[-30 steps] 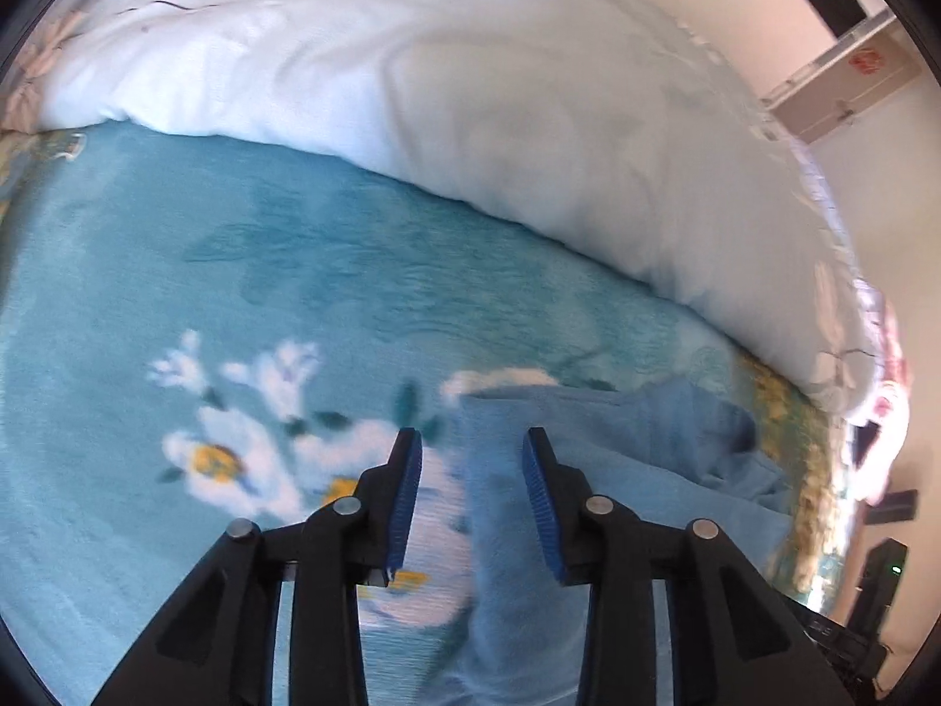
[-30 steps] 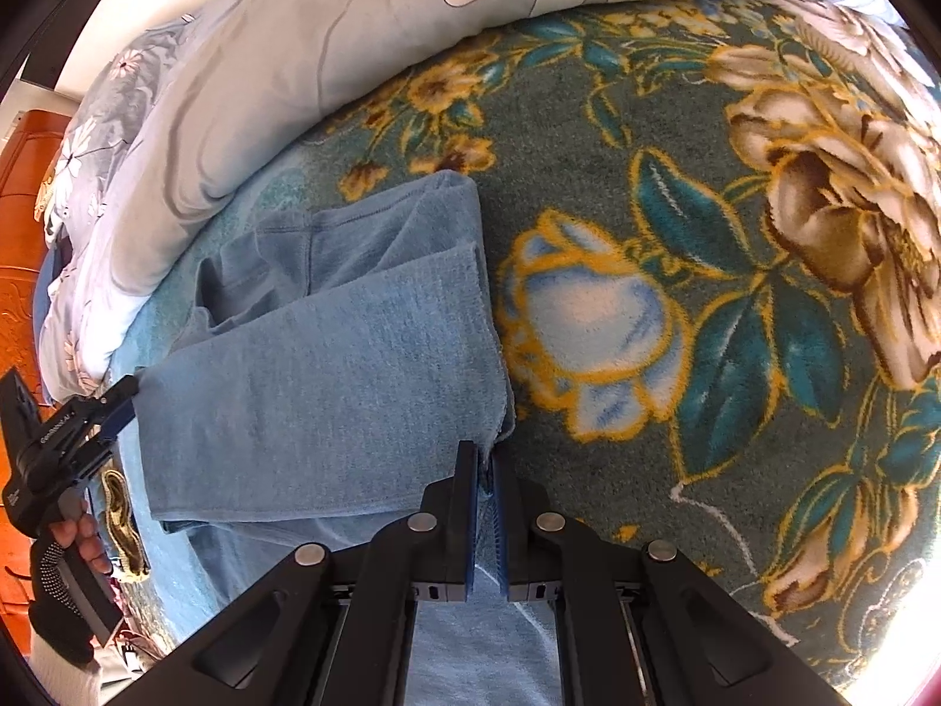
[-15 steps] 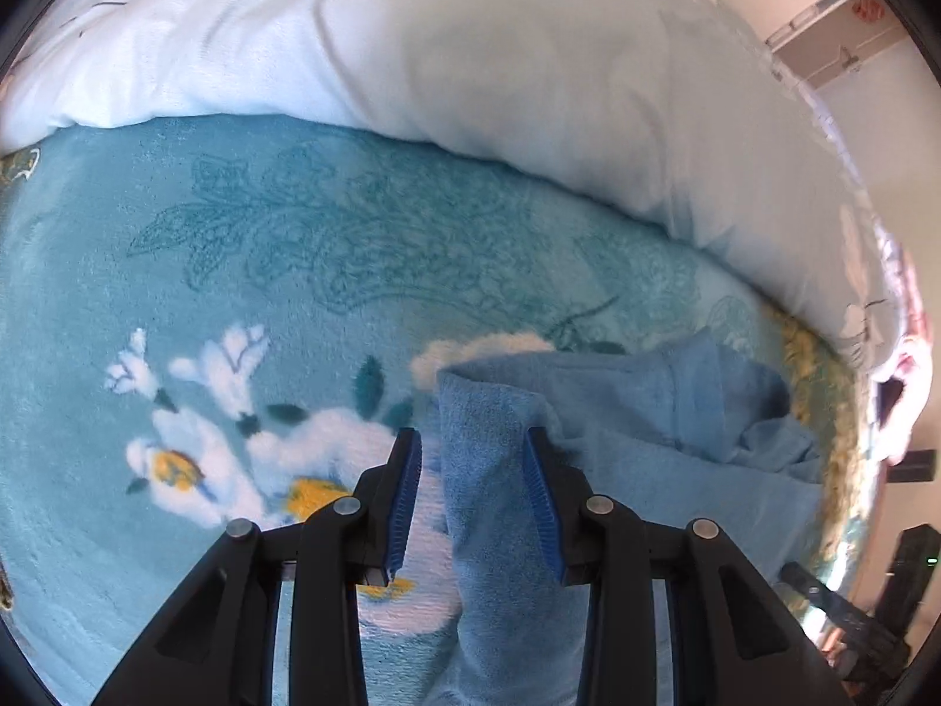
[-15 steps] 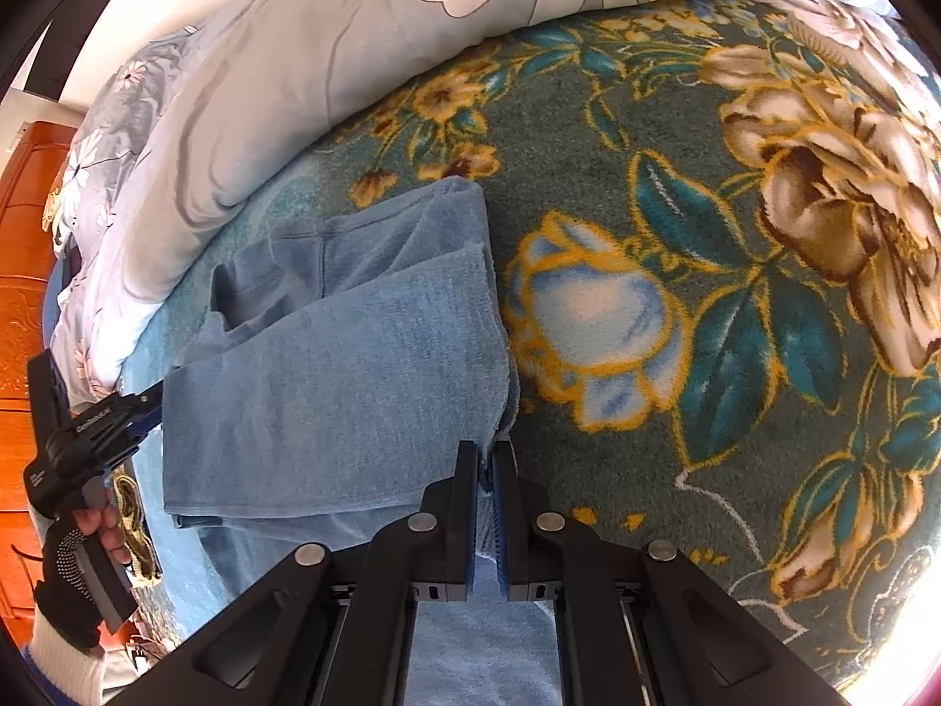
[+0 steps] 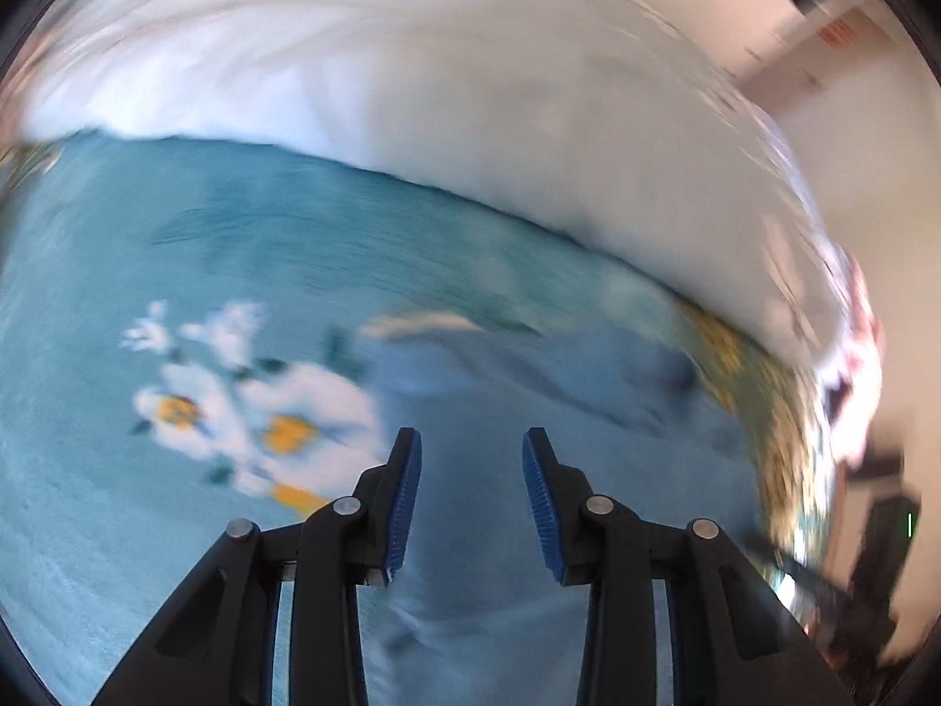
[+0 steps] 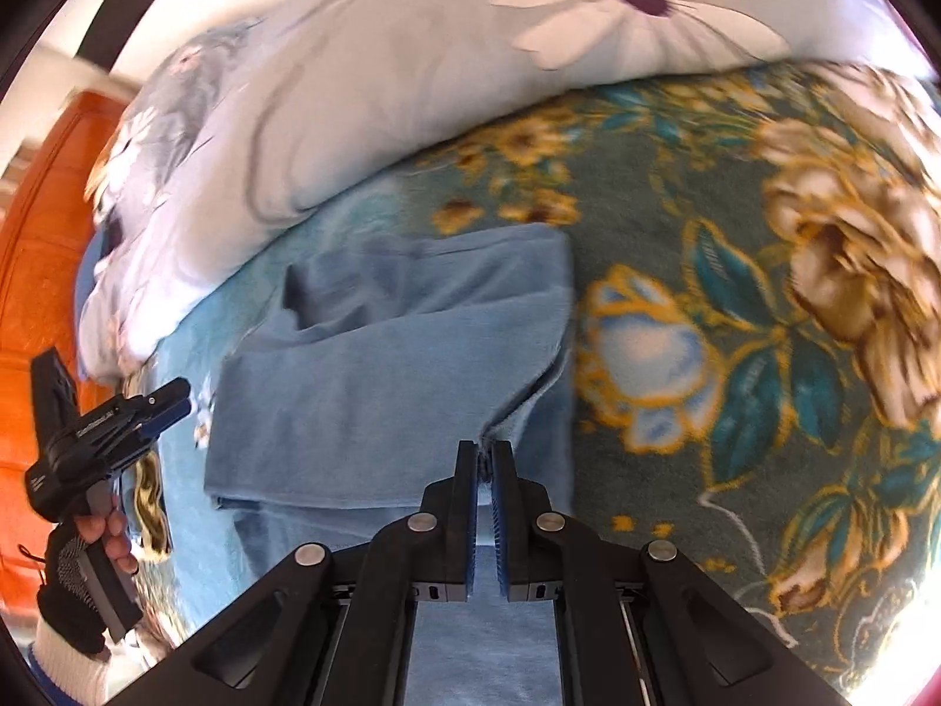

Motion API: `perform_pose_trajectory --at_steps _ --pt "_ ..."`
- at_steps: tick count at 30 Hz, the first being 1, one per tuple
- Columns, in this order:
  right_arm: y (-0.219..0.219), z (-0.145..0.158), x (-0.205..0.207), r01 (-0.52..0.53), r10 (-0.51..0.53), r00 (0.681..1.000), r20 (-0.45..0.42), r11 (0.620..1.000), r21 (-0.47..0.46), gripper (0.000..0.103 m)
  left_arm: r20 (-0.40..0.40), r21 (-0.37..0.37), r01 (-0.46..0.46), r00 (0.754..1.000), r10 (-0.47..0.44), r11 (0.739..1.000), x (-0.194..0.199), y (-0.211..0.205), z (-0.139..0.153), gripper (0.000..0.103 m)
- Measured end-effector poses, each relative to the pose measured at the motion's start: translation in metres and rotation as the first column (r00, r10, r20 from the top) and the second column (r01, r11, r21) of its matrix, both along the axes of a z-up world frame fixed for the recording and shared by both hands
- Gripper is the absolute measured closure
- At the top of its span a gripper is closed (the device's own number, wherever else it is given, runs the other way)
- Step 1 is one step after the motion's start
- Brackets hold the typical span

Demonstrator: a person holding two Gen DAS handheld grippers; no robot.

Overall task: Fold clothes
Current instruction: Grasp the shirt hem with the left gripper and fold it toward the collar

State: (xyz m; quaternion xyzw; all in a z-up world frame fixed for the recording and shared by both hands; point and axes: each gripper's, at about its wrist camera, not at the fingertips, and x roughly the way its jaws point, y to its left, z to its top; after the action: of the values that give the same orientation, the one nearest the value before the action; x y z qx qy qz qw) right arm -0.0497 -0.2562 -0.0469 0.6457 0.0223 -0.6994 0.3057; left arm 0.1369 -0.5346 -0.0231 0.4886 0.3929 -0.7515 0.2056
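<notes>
A light blue garment (image 6: 376, 376) lies partly folded on a floral blanket (image 6: 735, 306). My right gripper (image 6: 485, 453) is shut on the garment's near right edge, and the cloth rises into its closed fingers. In the left wrist view, which is blurred, the same blue garment (image 5: 529, 412) spreads ahead and beneath my left gripper (image 5: 470, 441), which is open with nothing between its blue pads. In the right wrist view the left gripper (image 6: 153, 412) hovers off the garment's left edge, held by a gloved hand (image 6: 76, 576).
A pale floral duvet (image 6: 411, 70) is heaped along the far side of the bed, white duvet (image 5: 470, 117) in the left view. An orange wooden headboard or door (image 6: 35, 270) stands at the left. White and yellow flowers (image 5: 247, 412) mark the teal blanket.
My left gripper has swung fast, blurring its view, and has come off the garment's left edge. The right gripper stays shut on the cloth and has pulled back slightly.
</notes>
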Motion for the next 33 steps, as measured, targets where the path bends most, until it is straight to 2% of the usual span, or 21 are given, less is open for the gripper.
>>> perform_pose_trajectory --at_steps 2,4,7,9,21,24,26,28,32,33 --pt "-0.007 0.0 0.001 -0.024 0.024 1.0 -0.013 1.0 0.017 0.097 0.017 -0.017 0.071 0.997 -0.071 0.997 -0.009 0.023 -0.002 0.066" --pt "-0.007 0.002 0.001 -0.022 0.024 0.999 -0.045 0.998 0.051 0.097 0.055 -0.003 0.104 0.993 -0.104 0.995 -0.02 0.036 -0.023 0.066" --pt "0.014 -0.004 -0.004 0.017 -0.015 0.999 -0.031 0.996 0.093 0.097 0.098 0.048 0.081 0.992 -0.085 0.996 -0.014 0.039 -0.048 0.066" --pt "0.016 -0.007 -0.005 0.022 -0.02 1.0 -0.02 0.995 0.098 0.097 0.099 0.076 0.054 0.993 -0.061 0.996 -0.009 0.036 -0.057 0.066" --pt "0.0 -0.016 0.002 -0.029 0.029 1.0 0.003 0.997 0.065 0.097 0.079 0.093 0.036 0.996 -0.043 0.995 0.0 0.032 -0.063 0.066" --pt "0.0 -0.025 0.002 -0.017 0.015 0.999 0.03 0.997 0.07 0.096 0.079 0.096 0.031 0.996 -0.039 0.995 0.0 0.032 -0.061 0.066" --pt "0.003 -0.023 0.002 -0.011 0.009 0.999 0.035 0.998 0.06 0.097 0.08 0.073 0.042 0.996 -0.048 0.996 0.001 0.035 -0.052 0.064" --pt "0.007 -0.011 0.006 -0.023 0.022 1.0 0.013 0.999 0.041 0.097 0.08 0.053 0.046 0.996 -0.05 0.998 0.005 0.04 -0.041 0.051" --pt "0.02 0.009 0.016 -0.038 0.038 0.999 0.004 0.999 0.01 0.097 0.083 0.031 0.031 0.996 -0.034 0.999 0.021 0.059 -0.018 0.045" --pt "0.024 0.013 0.02 -0.047 0.047 0.999 0.007 0.999 0.01 0.097 0.087 0.024 0.025 0.996 -0.027 0.999 0.025 0.063 -0.013 0.04"
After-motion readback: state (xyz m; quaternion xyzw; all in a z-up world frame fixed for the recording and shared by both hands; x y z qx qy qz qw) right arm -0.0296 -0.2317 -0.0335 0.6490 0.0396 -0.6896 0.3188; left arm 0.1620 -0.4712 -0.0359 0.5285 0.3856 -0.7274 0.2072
